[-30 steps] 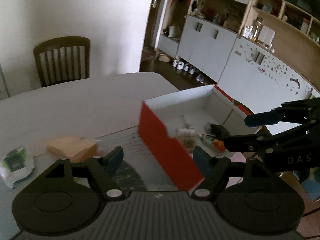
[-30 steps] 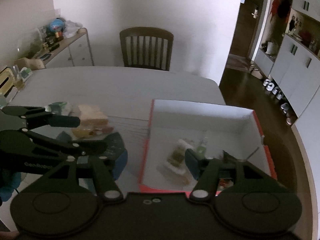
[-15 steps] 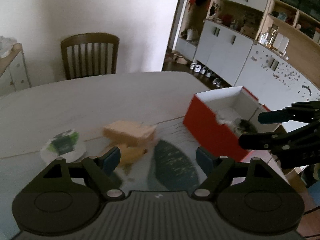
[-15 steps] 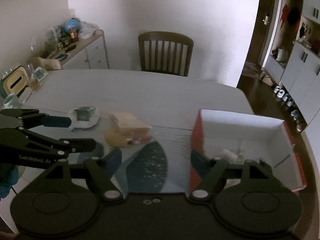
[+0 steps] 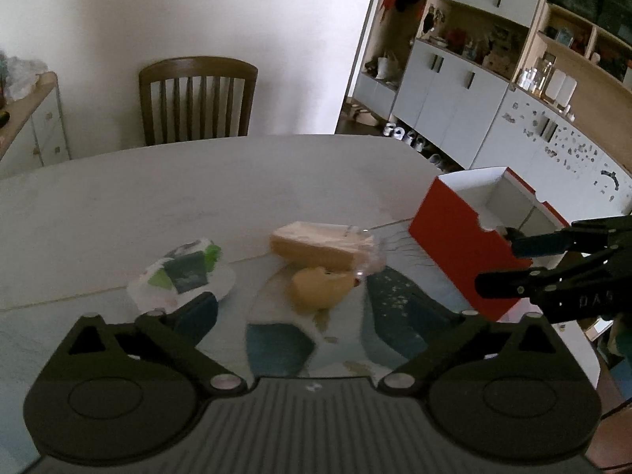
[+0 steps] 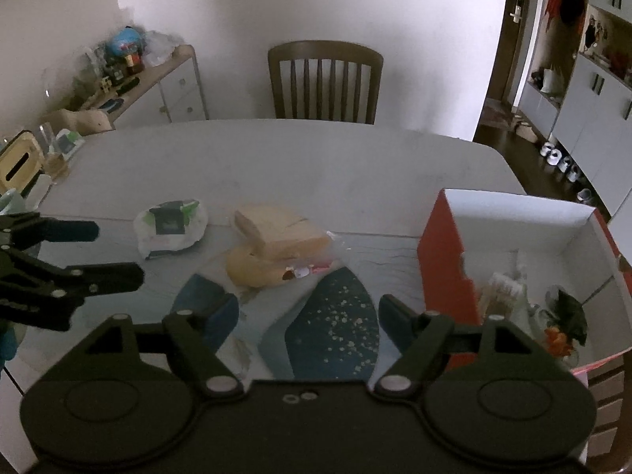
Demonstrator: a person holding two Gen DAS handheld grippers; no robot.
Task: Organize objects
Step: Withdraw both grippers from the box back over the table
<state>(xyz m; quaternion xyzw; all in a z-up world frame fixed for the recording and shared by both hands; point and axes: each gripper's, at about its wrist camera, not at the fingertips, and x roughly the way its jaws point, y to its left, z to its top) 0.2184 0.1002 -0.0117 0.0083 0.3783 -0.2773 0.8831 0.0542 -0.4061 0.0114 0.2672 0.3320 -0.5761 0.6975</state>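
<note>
A red box (image 6: 442,260) with a white inside stands at the table's right edge and holds several small items; it also shows in the left wrist view (image 5: 458,237). A tan wrapped block (image 5: 322,243) lies on a yellow packet (image 5: 318,286) mid-table; the right wrist view shows the block (image 6: 280,231) and the packet (image 6: 252,270) too. A white and green pouch (image 5: 181,276) lies to their left, also in the right wrist view (image 6: 170,223). My left gripper (image 5: 324,314) is open and empty above the table, near the items. My right gripper (image 6: 308,312) is open and empty beside the box.
A wooden chair (image 6: 326,79) stands at the table's far side. A sideboard (image 6: 158,83) with clutter is at the back left. White cabinets and shelves (image 5: 474,91) line the right wall. A blue patterned mat (image 6: 331,328) lies under my grippers.
Both grippers have swung left, away from the red box, toward the tan block, yellow packet and pouch. Both stay open and empty.
</note>
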